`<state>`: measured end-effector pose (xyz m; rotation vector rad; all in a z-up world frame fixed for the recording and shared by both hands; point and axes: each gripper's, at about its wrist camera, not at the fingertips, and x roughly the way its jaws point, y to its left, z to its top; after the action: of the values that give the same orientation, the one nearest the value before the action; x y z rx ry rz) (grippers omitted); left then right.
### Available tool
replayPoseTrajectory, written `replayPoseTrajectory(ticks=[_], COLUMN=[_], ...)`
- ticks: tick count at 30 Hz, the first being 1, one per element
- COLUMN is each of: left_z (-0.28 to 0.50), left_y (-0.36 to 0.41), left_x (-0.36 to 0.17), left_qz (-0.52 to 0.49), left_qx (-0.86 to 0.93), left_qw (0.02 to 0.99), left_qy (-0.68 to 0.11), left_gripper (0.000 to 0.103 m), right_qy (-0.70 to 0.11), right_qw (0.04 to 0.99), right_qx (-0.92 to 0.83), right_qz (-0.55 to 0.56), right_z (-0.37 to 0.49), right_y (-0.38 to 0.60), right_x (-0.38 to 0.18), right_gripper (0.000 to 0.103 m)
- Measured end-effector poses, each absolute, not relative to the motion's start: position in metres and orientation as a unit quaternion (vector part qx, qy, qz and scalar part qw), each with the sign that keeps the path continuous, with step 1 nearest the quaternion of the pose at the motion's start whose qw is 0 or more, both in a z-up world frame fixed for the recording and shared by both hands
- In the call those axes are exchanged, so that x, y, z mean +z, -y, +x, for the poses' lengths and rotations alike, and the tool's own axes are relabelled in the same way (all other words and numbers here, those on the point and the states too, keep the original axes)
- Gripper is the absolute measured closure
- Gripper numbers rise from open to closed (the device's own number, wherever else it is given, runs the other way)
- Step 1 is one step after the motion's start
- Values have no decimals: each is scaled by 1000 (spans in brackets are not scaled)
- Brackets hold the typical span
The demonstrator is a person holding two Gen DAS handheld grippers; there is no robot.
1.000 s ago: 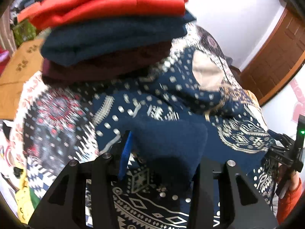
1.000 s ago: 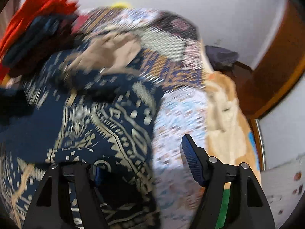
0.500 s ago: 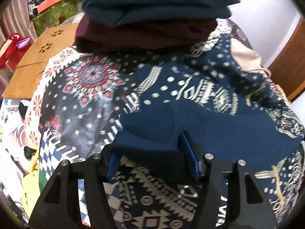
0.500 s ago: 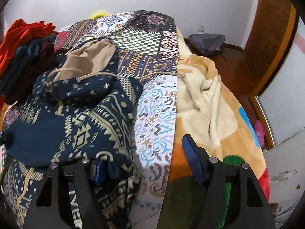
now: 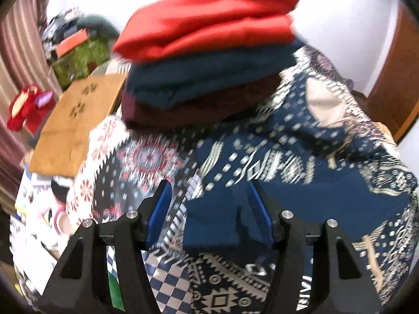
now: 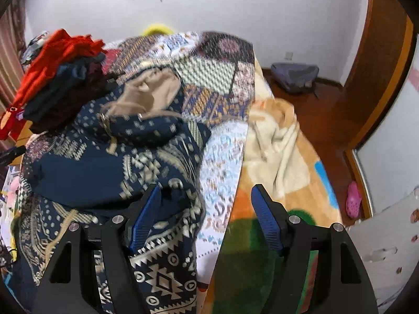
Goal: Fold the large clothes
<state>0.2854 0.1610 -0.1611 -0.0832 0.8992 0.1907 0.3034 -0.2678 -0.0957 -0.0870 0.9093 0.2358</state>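
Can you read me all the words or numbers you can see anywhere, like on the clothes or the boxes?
There are none I can read.
Patterned hoodie: only shapes and dots, no letters.
Red garment on top of the folded pile: plain.
Green box: too blurred to tell whether it has print.
Wooden board: cut-out shapes only.

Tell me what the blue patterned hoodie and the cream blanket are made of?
The patterned hoodie looks like soft knit or fleece fabric: matte, drooping in loose folds, with a plain tan lining in its hood. The cream blanket looks like fluffy plush fleece: its surface is fuzzy and it bunches in thick, rounded folds. The pictures are blurry, so the exact fibre cannot be told.
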Motion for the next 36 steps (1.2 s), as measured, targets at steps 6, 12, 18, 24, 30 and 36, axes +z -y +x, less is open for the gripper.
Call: replayPoseTrajectory(ticks=[6, 12, 18, 24, 30, 36], left_z=[313, 354, 414, 466, 520, 557], left_y=[-118, -62, -26, -5, -2, -12], left_x=[-124, -99, -106, -132, -165, -205], left_qz=[1, 39, 47, 55, 56, 42], left_qx=[31, -17, -47, -52, -51, -40], left_qw=[919, 934, 929, 919, 905, 886], left_qy=[-394, -355, -364, -387, -419, -461], left_gripper=[43, 43, 43, 43, 43, 43], right_qy=[-396, -367, -370, -415, -484, -562], right_qw=[907, 917, 913, 892, 857, 801], right_qx=[139, 153, 173, 174, 162, 156], right_qz=[-33, -28, 6, 40, 73, 137], right_z=[323, 354, 399, 454, 508, 549], right_y=[253, 232, 216, 206, 197, 193], right_x=[-68, -55, -53, -78, -130, -192], right_gripper=[35, 35, 35, 35, 35, 35])
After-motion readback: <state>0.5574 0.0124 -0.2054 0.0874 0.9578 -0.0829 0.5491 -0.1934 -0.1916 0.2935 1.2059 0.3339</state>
